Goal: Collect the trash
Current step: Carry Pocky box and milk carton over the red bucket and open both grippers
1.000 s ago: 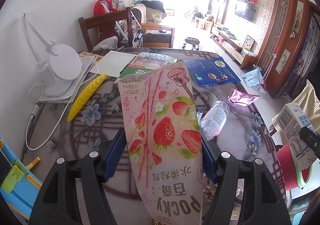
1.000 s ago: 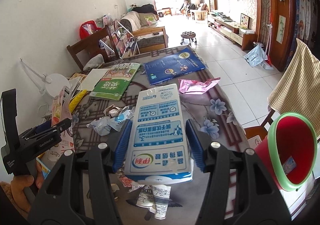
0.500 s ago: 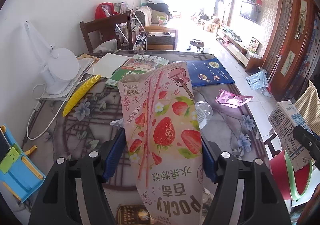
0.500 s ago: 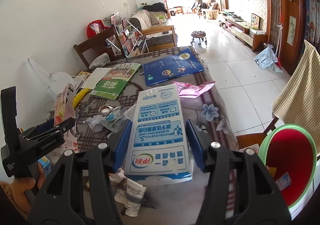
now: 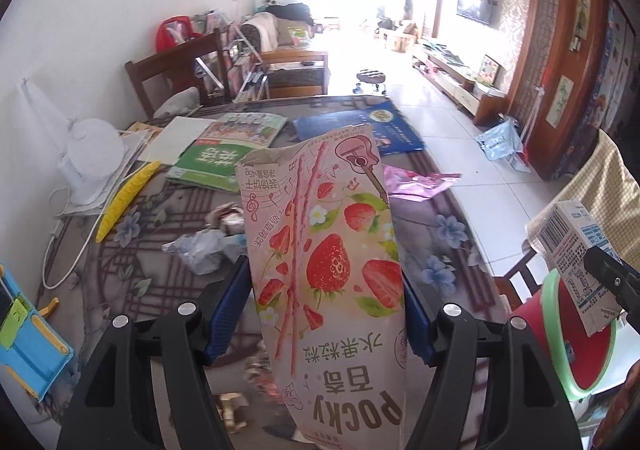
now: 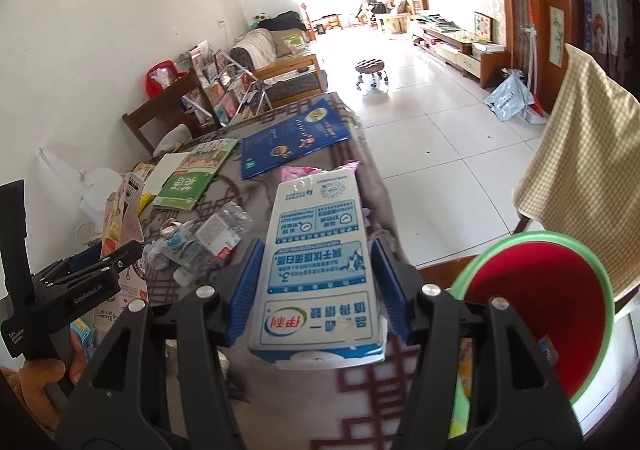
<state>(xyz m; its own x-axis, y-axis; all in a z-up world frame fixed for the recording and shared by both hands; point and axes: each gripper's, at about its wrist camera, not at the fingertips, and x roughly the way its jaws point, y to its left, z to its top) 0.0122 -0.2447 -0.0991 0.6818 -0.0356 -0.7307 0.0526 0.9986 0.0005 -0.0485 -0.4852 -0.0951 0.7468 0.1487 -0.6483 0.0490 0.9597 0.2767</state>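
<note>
My left gripper (image 5: 324,310) is shut on a pink Pocky strawberry box (image 5: 328,258), its blue pads against both sides. My right gripper (image 6: 318,286) is shut on a blue and white milk carton (image 6: 320,262), held above the table's near right edge. A red bin with a green rim (image 6: 548,314) stands off the table's right side, just right of the carton. In the left wrist view the carton (image 5: 576,254) hangs over that bin (image 5: 576,350). A crushed clear bottle (image 6: 212,238) and crumpled wrappers (image 5: 200,250) lie mid-table. A pink foil wrapper (image 5: 416,182) lies further back.
The patterned table (image 5: 132,250) also carries a green book (image 5: 216,158), a blue book (image 6: 292,138), a white desk lamp (image 5: 92,154) with its cord, and a yellow strip (image 5: 128,190). A blue toy (image 5: 28,350) sits at near left. A chair with checked cloth (image 6: 580,154) stands right.
Both grippers have drawn back toward the table's near end with their loads still held. The red bin now looms larger beside the milk carton.
</note>
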